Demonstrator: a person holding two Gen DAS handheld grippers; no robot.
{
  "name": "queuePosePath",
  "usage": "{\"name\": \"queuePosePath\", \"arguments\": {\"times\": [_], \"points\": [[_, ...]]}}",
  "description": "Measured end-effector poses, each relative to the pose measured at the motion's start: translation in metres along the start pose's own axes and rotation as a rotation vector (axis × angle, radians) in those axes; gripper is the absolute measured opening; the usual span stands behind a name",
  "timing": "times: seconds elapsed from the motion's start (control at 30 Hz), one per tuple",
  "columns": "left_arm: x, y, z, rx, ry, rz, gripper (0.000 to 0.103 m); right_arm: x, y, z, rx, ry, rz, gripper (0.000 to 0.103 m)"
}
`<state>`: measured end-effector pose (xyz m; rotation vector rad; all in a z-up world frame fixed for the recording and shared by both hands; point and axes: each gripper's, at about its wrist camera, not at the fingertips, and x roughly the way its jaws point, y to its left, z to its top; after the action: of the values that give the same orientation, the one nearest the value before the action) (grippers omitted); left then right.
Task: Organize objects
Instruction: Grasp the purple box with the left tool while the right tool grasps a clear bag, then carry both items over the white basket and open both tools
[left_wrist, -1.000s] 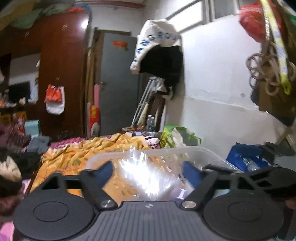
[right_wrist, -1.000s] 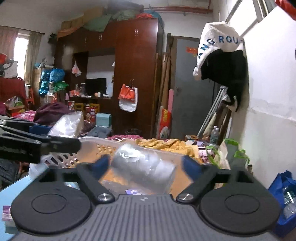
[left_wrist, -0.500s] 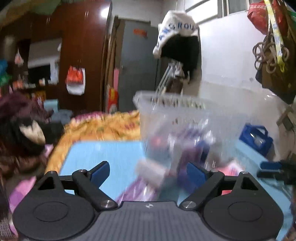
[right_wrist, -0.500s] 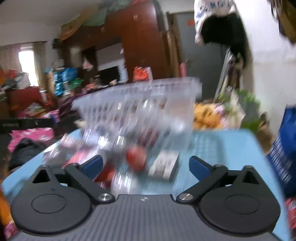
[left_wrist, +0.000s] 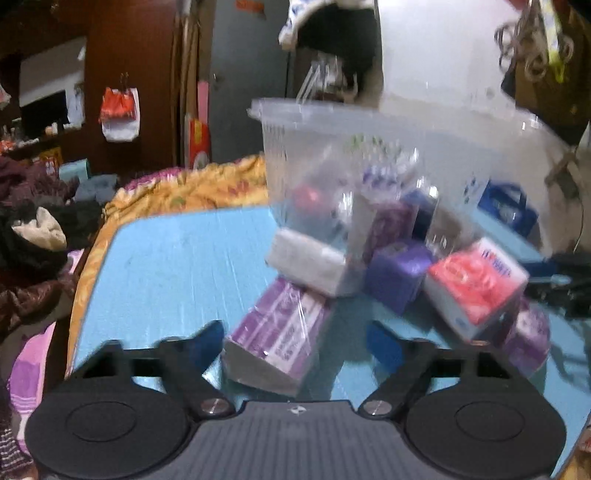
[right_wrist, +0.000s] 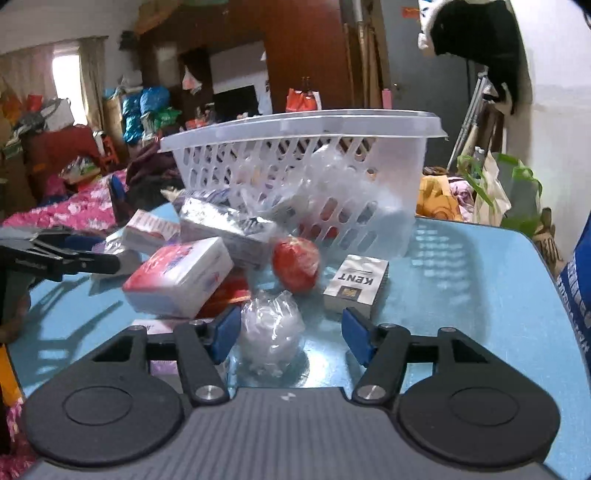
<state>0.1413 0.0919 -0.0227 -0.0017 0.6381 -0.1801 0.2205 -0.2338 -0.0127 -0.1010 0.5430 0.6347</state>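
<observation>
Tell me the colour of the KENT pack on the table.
Silvery grey with black lettering, clearest in the right wrist view: KENT pack.

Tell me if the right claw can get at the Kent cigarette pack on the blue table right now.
Probably yes. The Kent pack lies flat just ahead of the right claw, nothing stacked on it; only the crumpled clear bag sits between the closing jaws.

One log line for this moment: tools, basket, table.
left tool: closing, purple pack between | right tool: closing, clear bag between | basket: tipped | items spilled on table
</observation>
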Motion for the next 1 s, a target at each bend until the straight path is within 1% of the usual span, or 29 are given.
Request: {"name": "queuePosePath", "arguments": {"times": [0.03,0.07,0.13,0.2,0.33,0.47,0.53,0.6,0.67,0.83,1.0], "points": [[-0.001,-0.003,-0.001,0.020,0.003,0.023,0.056,-0.001,0.000,-0.001,0.000,-0.004,-0.009,0.049],[-0.003,-0.007,-0.002,0.038,-0.005,0.036,0.056,-0.002,-0.001,-0.002,0.009,-0.006,-0.025,0.039],[-0.010,-0.011,-0.005,0.062,-0.042,0.048,0.056,-0.006,-0.003,-0.002,0.024,-0.028,-0.035,0.039],[-0.017,-0.010,-0.007,0.055,-0.084,0.055,0.056,-0.011,-0.005,-0.004,0.039,-0.058,-0.030,0.039],[-0.037,0.005,-0.015,-0.040,-0.205,-0.003,0.056,-0.023,-0.010,-0.006,0.077,-0.138,-0.026,0.039],[-0.048,0.007,-0.019,-0.078,-0.301,-0.008,0.056,-0.030,-0.012,-0.007,0.099,-0.196,-0.038,0.039],[-0.053,0.009,-0.020,-0.093,-0.340,-0.010,0.056,-0.031,-0.013,-0.007,0.110,-0.206,-0.034,0.039],[-0.052,0.011,-0.018,-0.099,-0.347,-0.015,0.056,-0.031,-0.015,-0.007,0.116,-0.210,-0.030,0.039],[-0.049,0.011,-0.016,-0.096,-0.335,-0.022,0.056,-0.031,-0.015,-0.007,0.118,-0.215,-0.030,0.039],[-0.049,0.007,-0.014,-0.066,-0.328,-0.013,0.056,-0.032,-0.016,-0.009,0.122,-0.231,-0.026,0.039],[-0.051,0.009,-0.018,-0.058,-0.337,-0.016,0.056,-0.033,-0.014,-0.009,0.118,-0.242,-0.022,0.039]]}}
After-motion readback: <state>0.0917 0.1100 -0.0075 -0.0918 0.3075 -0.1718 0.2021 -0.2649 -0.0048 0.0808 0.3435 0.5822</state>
